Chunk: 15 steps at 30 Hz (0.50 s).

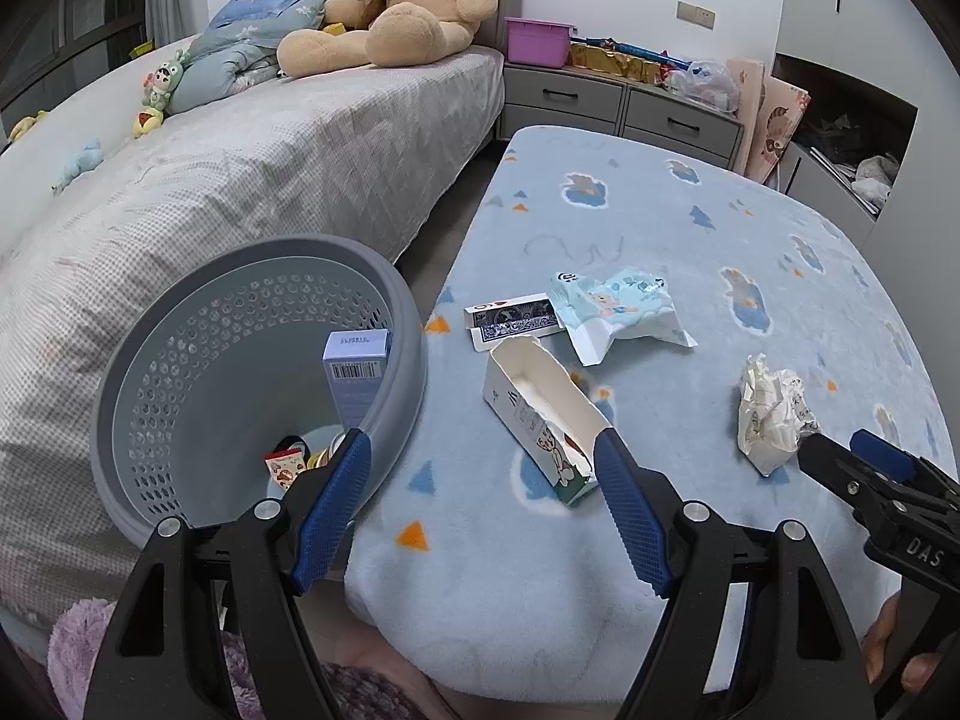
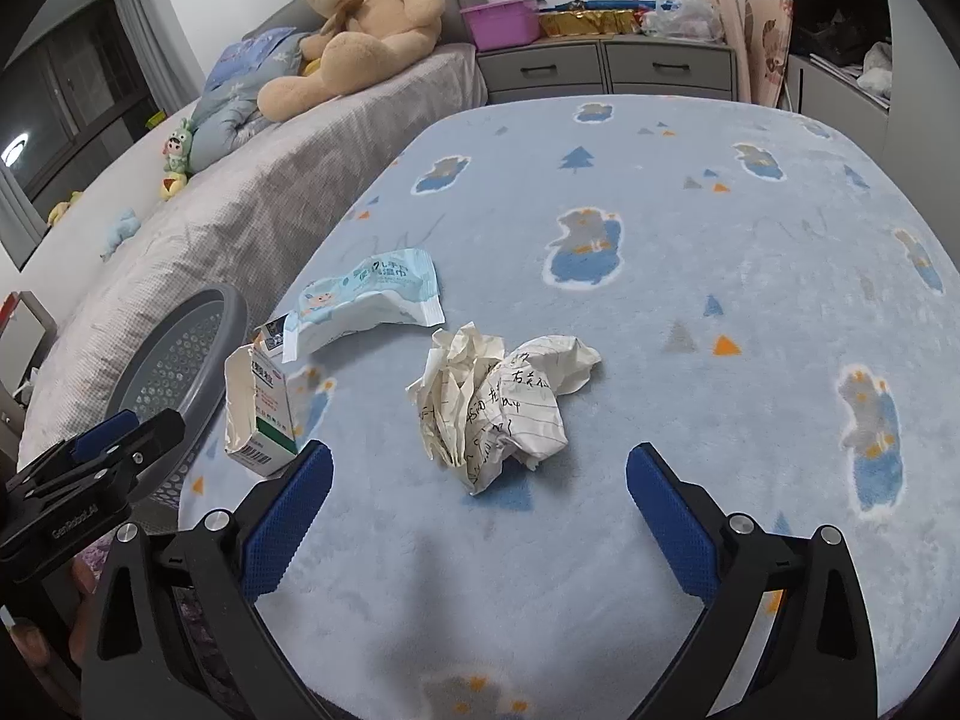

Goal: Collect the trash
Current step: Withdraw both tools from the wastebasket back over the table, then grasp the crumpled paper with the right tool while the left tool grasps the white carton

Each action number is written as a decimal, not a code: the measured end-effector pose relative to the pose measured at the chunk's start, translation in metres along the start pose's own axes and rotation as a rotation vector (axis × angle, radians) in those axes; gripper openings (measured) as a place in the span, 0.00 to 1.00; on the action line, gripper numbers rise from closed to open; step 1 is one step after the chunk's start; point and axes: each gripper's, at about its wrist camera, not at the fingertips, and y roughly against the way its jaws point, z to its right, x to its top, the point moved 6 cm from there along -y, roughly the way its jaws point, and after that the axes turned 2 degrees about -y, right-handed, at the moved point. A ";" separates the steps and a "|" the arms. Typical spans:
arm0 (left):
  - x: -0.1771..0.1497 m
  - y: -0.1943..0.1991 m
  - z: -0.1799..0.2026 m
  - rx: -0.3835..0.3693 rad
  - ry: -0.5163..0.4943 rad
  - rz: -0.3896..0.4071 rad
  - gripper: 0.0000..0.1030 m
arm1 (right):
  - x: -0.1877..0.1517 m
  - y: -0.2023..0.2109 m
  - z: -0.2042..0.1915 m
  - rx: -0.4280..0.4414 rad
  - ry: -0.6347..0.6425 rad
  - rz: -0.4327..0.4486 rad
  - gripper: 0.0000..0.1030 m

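A ball of crumpled lined paper (image 2: pixel 492 402) lies on the blue blanket (image 2: pixel 690 252), just beyond the tips of my right gripper (image 2: pixel 480 451), which is open wide with nothing between its pads. In the left wrist view the same paper (image 1: pixel 771 414) sits right at the right gripper (image 1: pixel 837 441). An open white carton (image 1: pixel 540 414) lies by the right fingertip of my left gripper (image 1: pixel 480 438), which is open and holds nothing. Its left finger overlaps the rim of a tilted grey perforated basket (image 1: pixel 180 360) holding a lilac box (image 1: pixel 357 372). A wet-wipe packet (image 1: pixel 618 306) and a card box (image 1: pixel 510 318) lie further back.
A bed with a grey cover (image 1: pixel 270 180) and a large teddy bear (image 1: pixel 402 6) runs along the left. Grey drawers (image 1: pixel 624 105) with a purple tub (image 1: pixel 537 39) and clutter stand behind the blanket. A person's hand (image 1: pixel 900 654) shows at the lower right.
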 end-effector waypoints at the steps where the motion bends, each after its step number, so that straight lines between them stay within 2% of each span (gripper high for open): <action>1: 0.000 0.000 0.000 -0.001 0.001 -0.001 0.71 | 0.001 -0.003 0.000 -0.010 0.002 -0.004 0.94; 9: 0.000 -0.001 -0.003 -0.001 0.011 0.001 0.71 | 0.008 -0.033 0.003 -0.052 0.004 -0.055 0.94; 15: -0.002 -0.003 -0.003 -0.001 0.009 -0.006 0.71 | 0.010 -0.045 0.006 -0.087 0.011 -0.058 0.93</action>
